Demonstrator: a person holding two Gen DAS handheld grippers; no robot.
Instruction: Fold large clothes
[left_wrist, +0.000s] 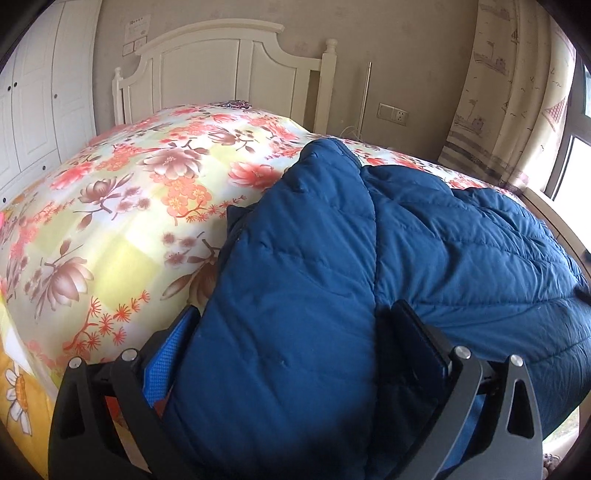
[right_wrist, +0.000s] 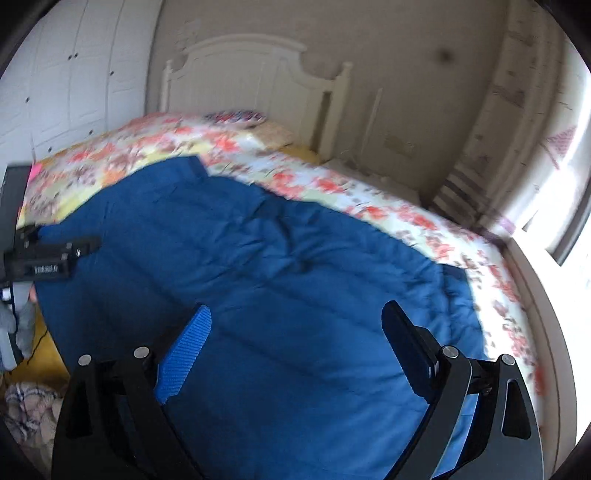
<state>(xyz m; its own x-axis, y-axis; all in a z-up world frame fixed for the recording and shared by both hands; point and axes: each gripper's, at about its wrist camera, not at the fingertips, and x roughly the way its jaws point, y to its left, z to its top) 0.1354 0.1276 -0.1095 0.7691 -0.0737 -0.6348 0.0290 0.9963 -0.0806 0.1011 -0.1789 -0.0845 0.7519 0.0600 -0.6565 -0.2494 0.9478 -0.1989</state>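
Jacket hem hidden between left hand-held gripper fingers

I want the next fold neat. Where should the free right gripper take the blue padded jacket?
Probably the blue padded jacket's far right edge, approached from the window side: it lies flat on the floral quilt, thin enough for the open right gripper.

navy quilted jacket; bedspread yellow/white w/ coral, brown flowers; headboard prob. white.

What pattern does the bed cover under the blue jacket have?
The bed cover has red and brown flowers on pale yellow and white patches, clearest in the left wrist view.
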